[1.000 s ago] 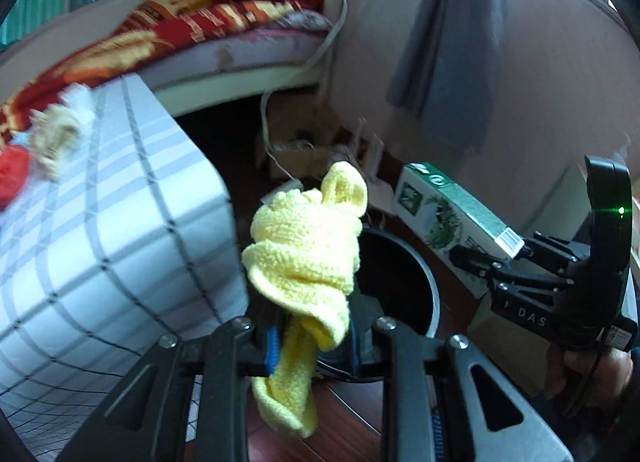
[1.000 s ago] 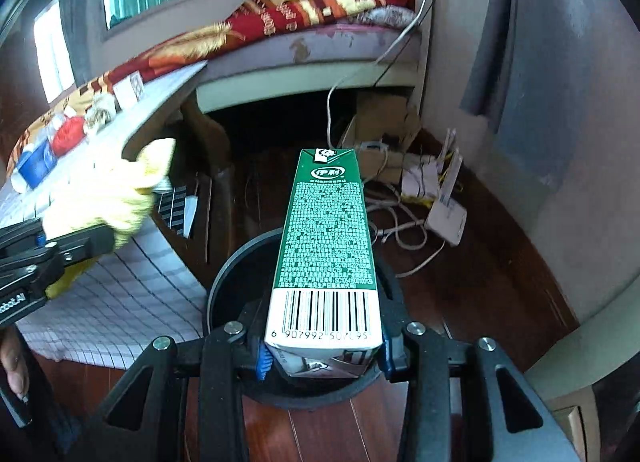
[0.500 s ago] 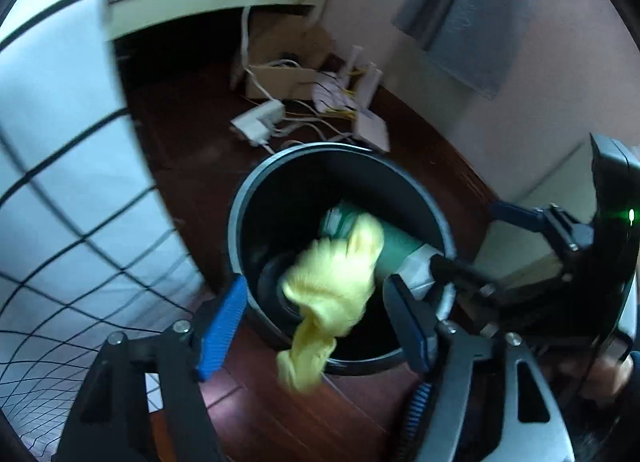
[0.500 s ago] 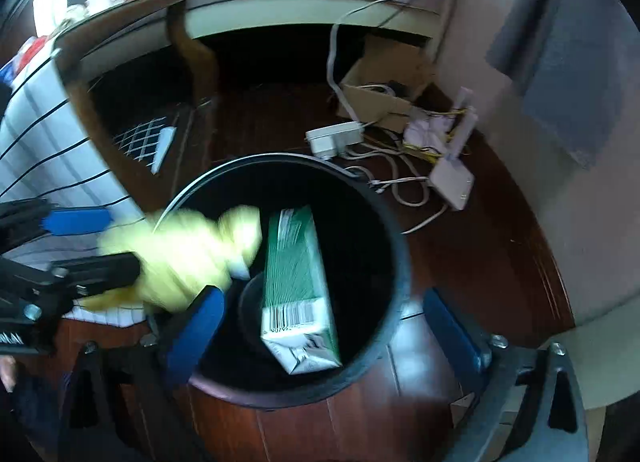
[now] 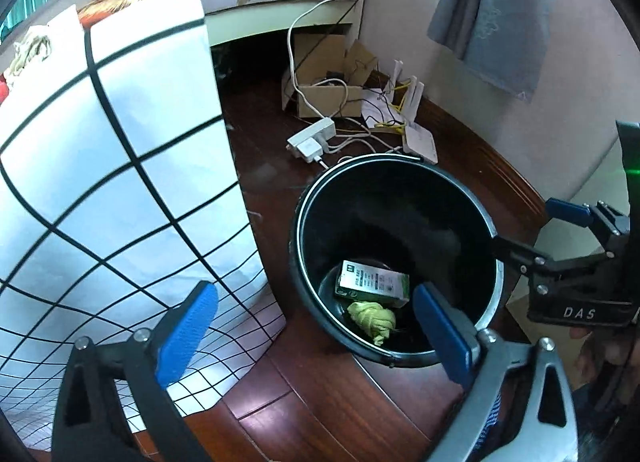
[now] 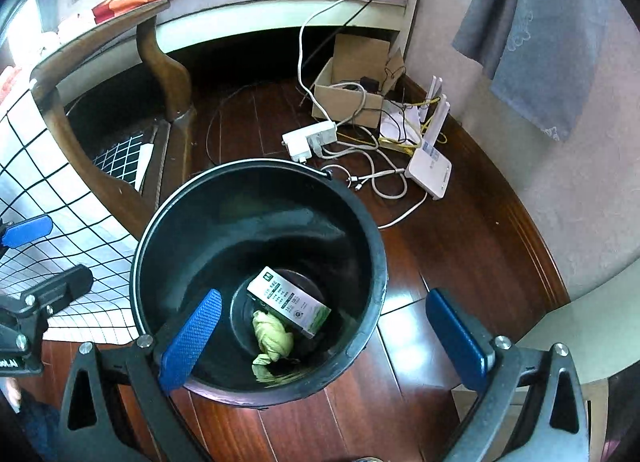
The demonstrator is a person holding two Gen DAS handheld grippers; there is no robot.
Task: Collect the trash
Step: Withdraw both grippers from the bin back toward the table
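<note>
A black bin (image 5: 304, 222) (image 6: 380, 246) stands on the dark wood floor. At its bottom lie a green-and-white milk carton (image 5: 374, 282) (image 6: 292, 302) and a crumpled yellow cloth (image 5: 372, 318) (image 6: 272, 336), side by side. My left gripper (image 5: 316, 326) hovers over the bin's near rim; its jaws are opening and nothing is between them. It also shows at the left edge of the right wrist view (image 6: 48, 258). My right gripper (image 6: 324, 338) hangs wide open over the bin, holding nothing. In the left wrist view it appears at the right (image 5: 532, 228).
A table with a checked white cloth (image 5: 120, 182) stands close to the bin's left, its wooden leg (image 6: 168, 74) behind. Beyond the bin lie a power strip (image 5: 312, 138), loose cables, a white router (image 6: 430, 174) and a cardboard box (image 6: 352, 98). A bed and wall lie behind.
Both grippers dropped towards the bin, tilted down and opened. The yellow cloth left the left gripper and the carton left the right; both now lie at the bin's bottom.
</note>
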